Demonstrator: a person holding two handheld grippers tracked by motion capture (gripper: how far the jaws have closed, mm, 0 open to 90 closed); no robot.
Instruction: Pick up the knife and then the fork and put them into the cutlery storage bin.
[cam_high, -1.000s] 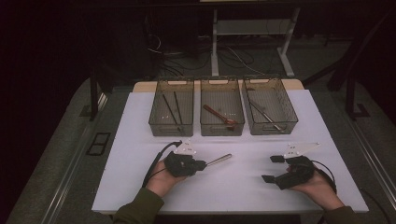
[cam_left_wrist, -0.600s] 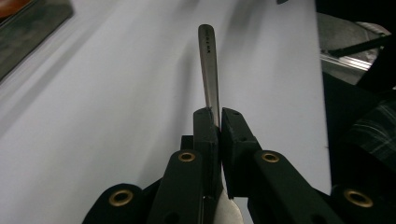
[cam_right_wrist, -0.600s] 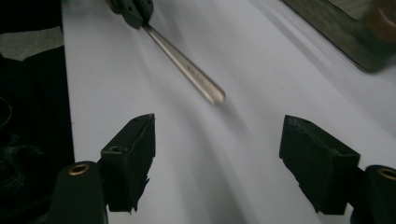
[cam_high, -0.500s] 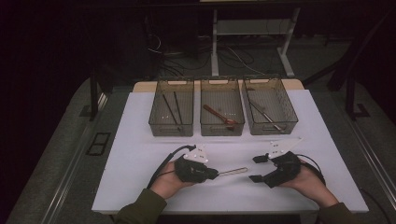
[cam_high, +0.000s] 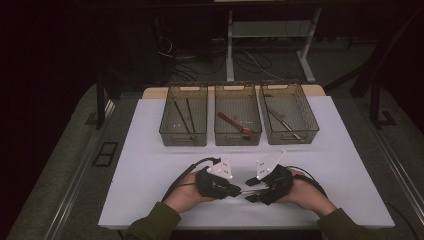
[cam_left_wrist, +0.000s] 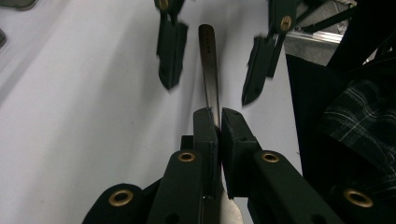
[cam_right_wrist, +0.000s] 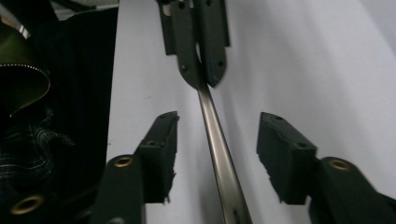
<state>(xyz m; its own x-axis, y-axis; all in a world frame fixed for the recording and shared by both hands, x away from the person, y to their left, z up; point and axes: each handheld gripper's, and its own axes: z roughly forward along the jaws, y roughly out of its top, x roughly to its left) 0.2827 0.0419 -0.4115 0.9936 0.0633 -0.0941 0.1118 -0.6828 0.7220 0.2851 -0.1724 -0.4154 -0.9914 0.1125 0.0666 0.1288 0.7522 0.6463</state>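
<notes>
I read the held thing as a slim metal utensil handle (cam_left_wrist: 208, 65); its working end is hidden behind the left gripper's jaws, so I cannot tell whether it is a knife, a spoon or a fork. In the high view the piece is only a thin dark line between the two grippers (cam_high: 248, 190), near the front edge of the table, about midway along it.

The left gripper (cam_left_wrist: 219, 122) is clamped on the handle; its pads press the metal from both sides. The right gripper (cam_right_wrist: 217, 140) stands released: its jaws have just been closing, the handle runs between them, and a gap shows on each side, so neither pad touches it. In the high view the two grippers face each other tip to tip, left gripper (cam_high: 234, 190) and right gripper (cam_high: 252, 194) nearly meeting. Both sleeves are cut off by the bottom of that view.

The white table (cam_high: 150, 150) has open surface left and right of the hands and in a band between the hands and the bins. The room beyond the back edge is dark and hard to read.

Three mesh bins stand side by side along the back edge. The left bin (cam_high: 170, 134) holds two dark sticks (cam_high: 183, 116). The middle bin (cam_high: 235, 139) holds a reddish-brown spoon (cam_high: 234, 123). The right bin (cam_high: 310, 125) holds metal cutlery (cam_high: 283, 123), whose kind I cannot make out.
</notes>
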